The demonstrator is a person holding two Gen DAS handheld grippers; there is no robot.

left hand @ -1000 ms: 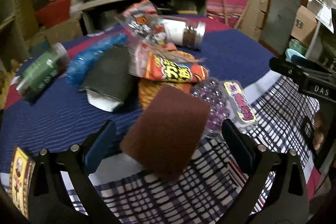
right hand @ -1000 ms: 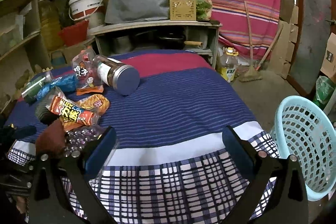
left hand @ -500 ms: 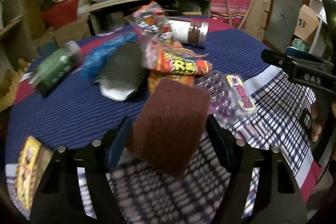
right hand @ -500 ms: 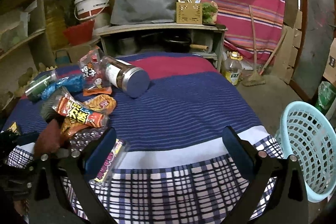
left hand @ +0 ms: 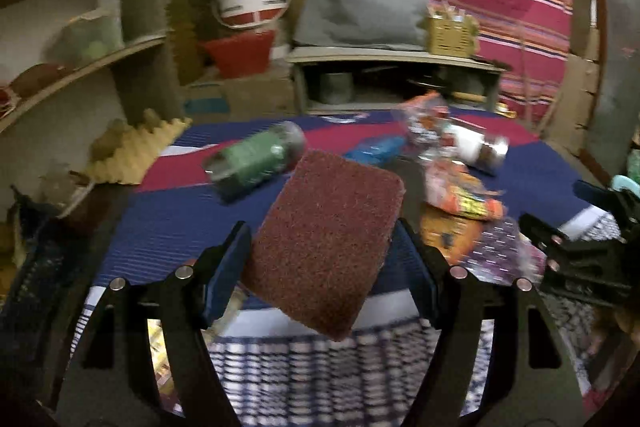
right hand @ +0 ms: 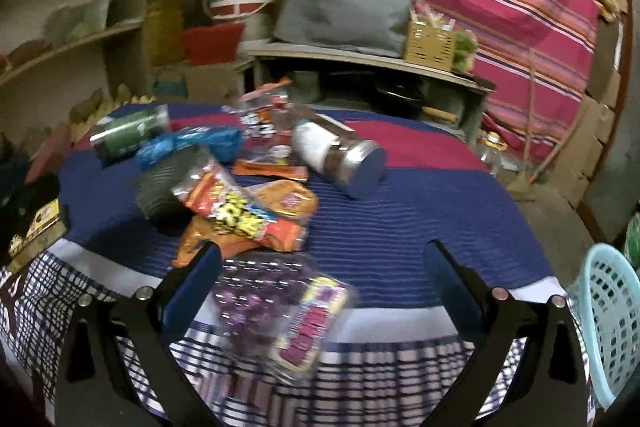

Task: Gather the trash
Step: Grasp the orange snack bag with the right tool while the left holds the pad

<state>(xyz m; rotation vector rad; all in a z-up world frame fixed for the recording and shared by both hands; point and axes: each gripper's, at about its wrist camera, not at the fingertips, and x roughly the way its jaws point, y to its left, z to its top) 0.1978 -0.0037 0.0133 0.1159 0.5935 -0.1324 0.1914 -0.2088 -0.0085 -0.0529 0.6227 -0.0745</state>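
The left gripper [left hand: 324,251] is clamped on a brown scouring pad [left hand: 328,243], its blue pads pressing the pad's two side edges, the jaws having just been closing onto it; the pad is lifted clear of the table [left hand: 168,219] and tilts, its far edge up and its near corner hanging over the checked hem of the cloth; beyond it on the blue and red cloth lie a green bottle [left hand: 256,155] on its side to the left, a blue bag [left hand: 376,149] behind the pad, and a heap of orange snack wrappers [left hand: 460,195] to the right, with a glass jar [left hand: 480,147] on its side farther back; the right gripper [right hand: 324,279] stands released, jaws wide, nothing pressed between them; a clear pack of purple beads [right hand: 276,307] lies on the table edge between its fingers, nearer the left one, though whether that finger touches it cannot be told; the wrappers [right hand: 248,215], the jar [right hand: 340,159], the bag [right hand: 192,145] and the bottle [right hand: 128,135] lie farther off; a light blue basket [right hand: 608,319] stands at the near right, beside the table.
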